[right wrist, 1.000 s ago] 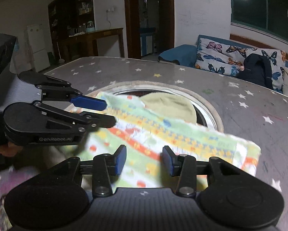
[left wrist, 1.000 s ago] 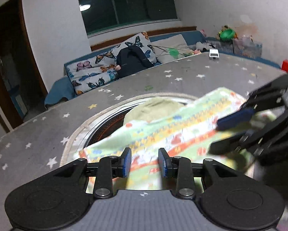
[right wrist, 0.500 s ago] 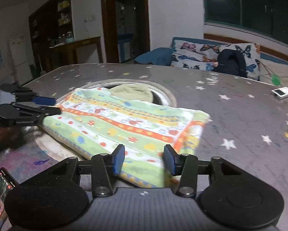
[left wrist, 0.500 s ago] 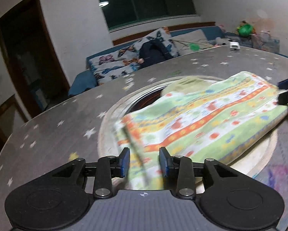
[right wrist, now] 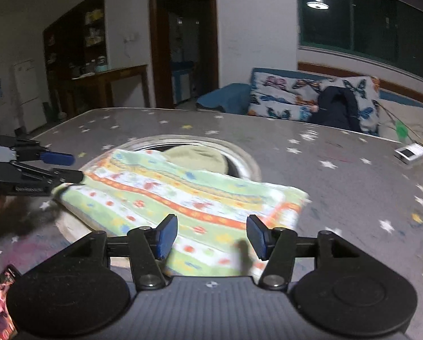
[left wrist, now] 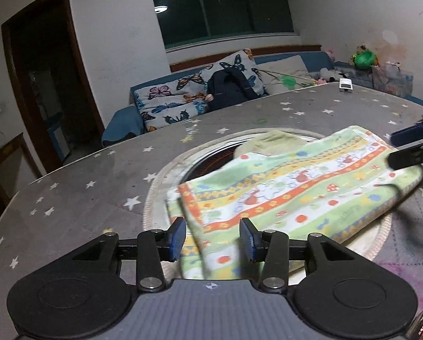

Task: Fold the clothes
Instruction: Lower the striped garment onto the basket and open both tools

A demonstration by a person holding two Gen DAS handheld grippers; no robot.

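Two spread claws: left gripper [left wrist: 213, 236] and right gripper [right wrist: 211, 236], nothing pinched. Folded striped cloth [left wrist: 296, 192] at 12 o'clock of each, draped over round opening [right wrist: 242, 155].

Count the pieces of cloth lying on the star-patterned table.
2: a colourful striped printed towel folded over the round opening in the table, and a plain pale green cloth behind it, partly tucked under it. More could be hidden beneath the towel.

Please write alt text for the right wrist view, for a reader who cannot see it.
A folded, brightly striped cloth lies over a round opening in a grey star-patterned table, with the open right gripper at its near edge. The left gripper, also open, sits at the cloth's far left end.
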